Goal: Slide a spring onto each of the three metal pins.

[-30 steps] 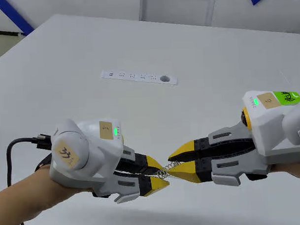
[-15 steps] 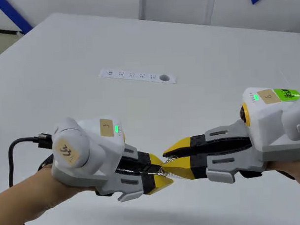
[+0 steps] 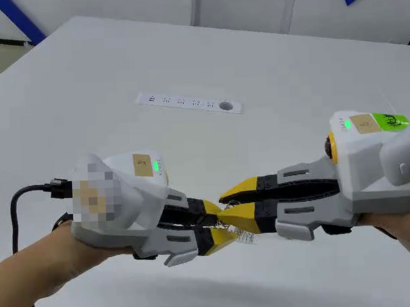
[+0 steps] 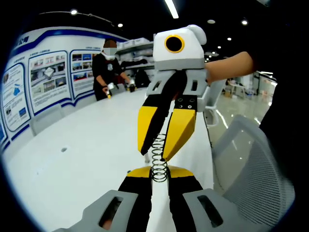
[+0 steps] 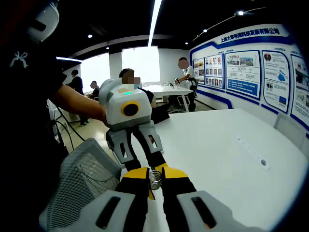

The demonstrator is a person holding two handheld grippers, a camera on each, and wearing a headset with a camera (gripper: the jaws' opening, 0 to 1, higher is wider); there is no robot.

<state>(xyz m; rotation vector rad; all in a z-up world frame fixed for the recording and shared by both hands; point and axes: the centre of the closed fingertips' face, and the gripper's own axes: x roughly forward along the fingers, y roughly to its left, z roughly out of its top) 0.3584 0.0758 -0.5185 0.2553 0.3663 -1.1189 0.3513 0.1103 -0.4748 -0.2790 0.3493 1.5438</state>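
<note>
OK, you've got both grippers tip to tip above the near edge of the table (image 3: 269,70), so this reads as a hand-to-hand feed, not work on the surface. The left gripper (image 3: 219,224) has its jaws pinched on one end of the spring (image 4: 158,159). The right gripper (image 3: 226,208) is clamped on the other end, so the coil runs straight between them, presumably to keep it lined up for threading. I can't make out any pin; if one sits inside the coil, the jaws hide it. In the head view the yellow tips overlap and cover most of the spring. The power strip (image 3: 190,103) sits mid-table, well apart.
</note>
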